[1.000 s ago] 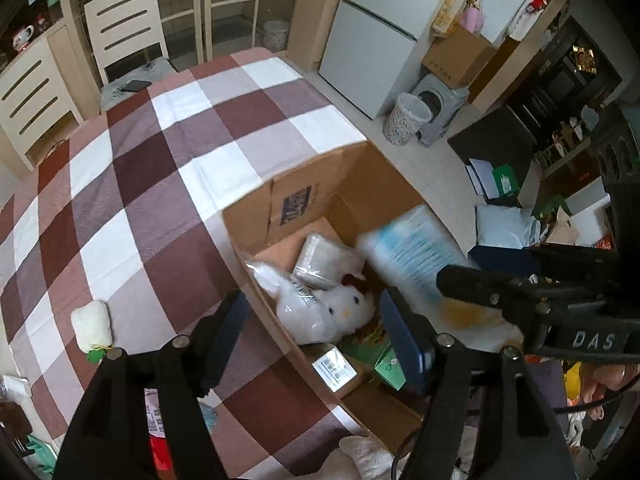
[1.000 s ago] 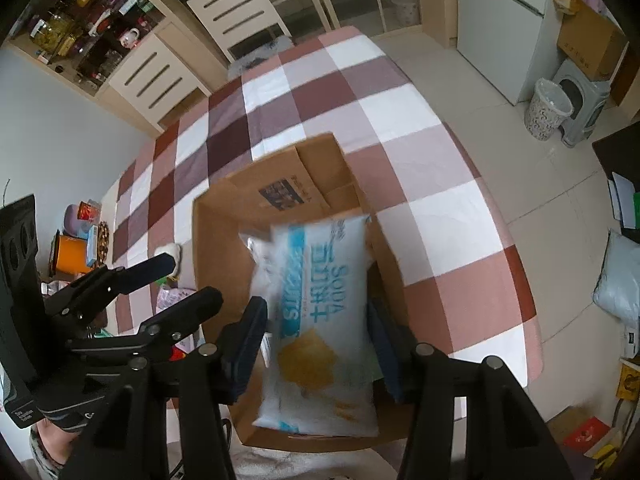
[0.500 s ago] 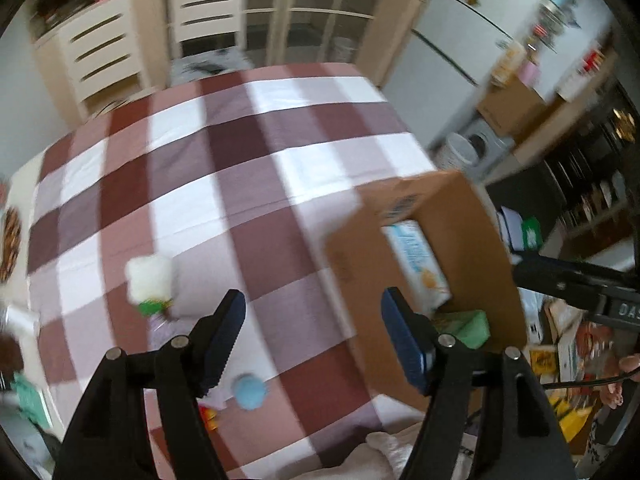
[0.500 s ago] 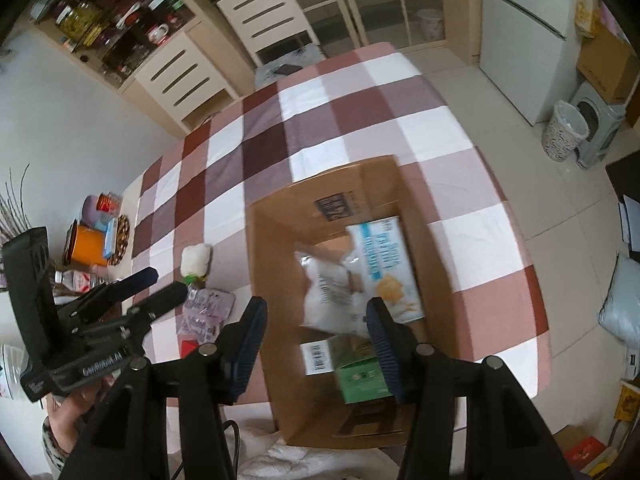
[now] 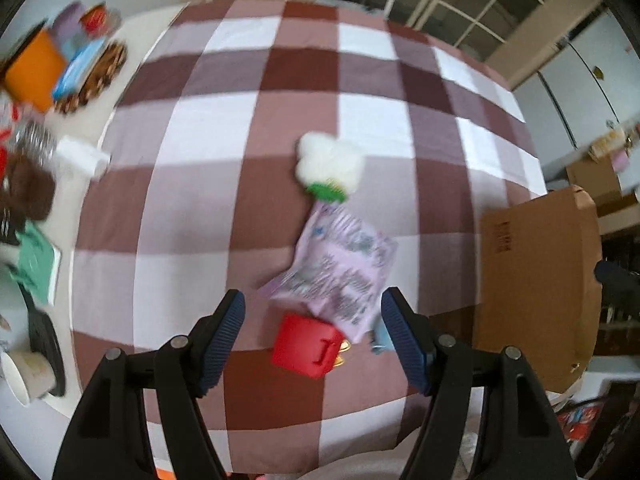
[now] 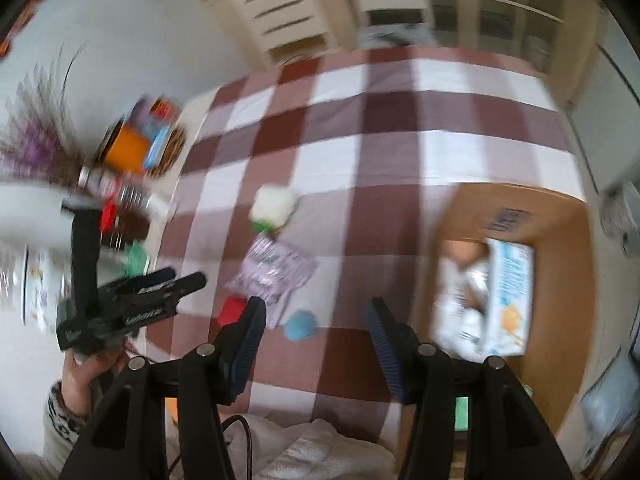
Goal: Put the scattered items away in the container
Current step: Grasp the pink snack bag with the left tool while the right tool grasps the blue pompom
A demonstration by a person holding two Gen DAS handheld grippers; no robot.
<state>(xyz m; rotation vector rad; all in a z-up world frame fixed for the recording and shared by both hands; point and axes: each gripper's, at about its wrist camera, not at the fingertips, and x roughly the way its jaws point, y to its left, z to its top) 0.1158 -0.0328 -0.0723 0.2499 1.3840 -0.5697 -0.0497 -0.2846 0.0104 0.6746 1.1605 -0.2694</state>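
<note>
A cardboard box [image 5: 536, 280] stands at the table's right edge; in the right wrist view [image 6: 560, 240] it holds a blue-and-white snack bag [image 6: 510, 300] and white packets. On the checked cloth lie a white plush toy [image 5: 330, 166], a purple packet [image 5: 340, 272], a red box [image 5: 306, 346] and a blue ball [image 6: 301, 325]. My left gripper [image 5: 314, 340] is open, above the red box and purple packet. My right gripper [image 6: 316, 332] is open and empty, above the blue ball. The left gripper also shows in the right wrist view [image 6: 160, 284].
Clutter fills the table's left end: an orange container [image 5: 34, 72], a snack plate [image 5: 96, 76], a green packet [image 5: 36, 264], a white mug [image 5: 24, 372]. White chairs [image 6: 300, 12] stand behind the table. A white cloth [image 6: 320, 452] lies at the near edge.
The blue-and-white snack bag left my right gripper and lies in the box. Both grippers swung left, away from the box, over the items on the cloth.
</note>
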